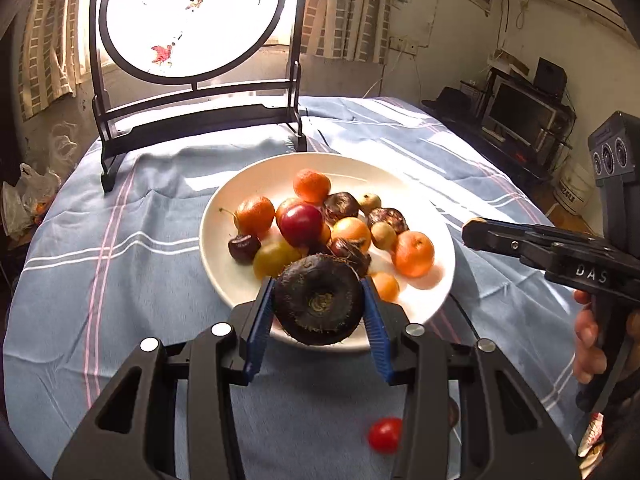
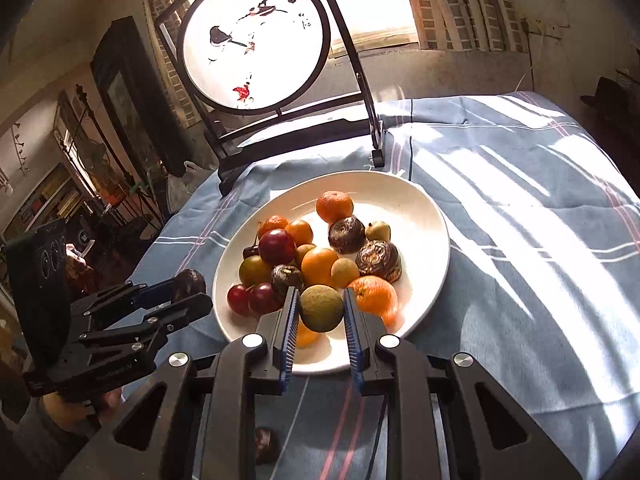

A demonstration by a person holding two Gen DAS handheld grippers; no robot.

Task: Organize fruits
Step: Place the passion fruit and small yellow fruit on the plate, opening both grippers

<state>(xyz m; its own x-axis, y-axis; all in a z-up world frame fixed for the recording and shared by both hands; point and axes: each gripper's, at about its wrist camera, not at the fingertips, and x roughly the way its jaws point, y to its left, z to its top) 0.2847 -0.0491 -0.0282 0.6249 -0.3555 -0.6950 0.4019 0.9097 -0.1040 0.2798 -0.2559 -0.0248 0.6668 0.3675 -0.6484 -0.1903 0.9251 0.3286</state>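
A white plate [image 1: 224, 248] on the blue striped tablecloth holds several fruits: oranges, a red plum [image 1: 301, 224], cherries and dark wrinkled fruits. My left gripper [image 1: 318, 306] is shut on a dark round fruit [image 1: 318, 306] over the plate's near rim. My right gripper [image 2: 321, 308] is shut on a green-brown round fruit [image 2: 322, 307] just above the plate's [image 2: 424, 216] near side. In the right wrist view the left gripper [image 2: 188, 290] shows at the left with its dark fruit [image 2: 188, 280].
A round painted screen on a dark stand [image 1: 192, 20] stands behind the plate. A red cherry tomato [image 1: 385, 435] lies on the cloth near me. A small dark fruit [image 2: 267, 444] lies on the cloth below the right gripper.
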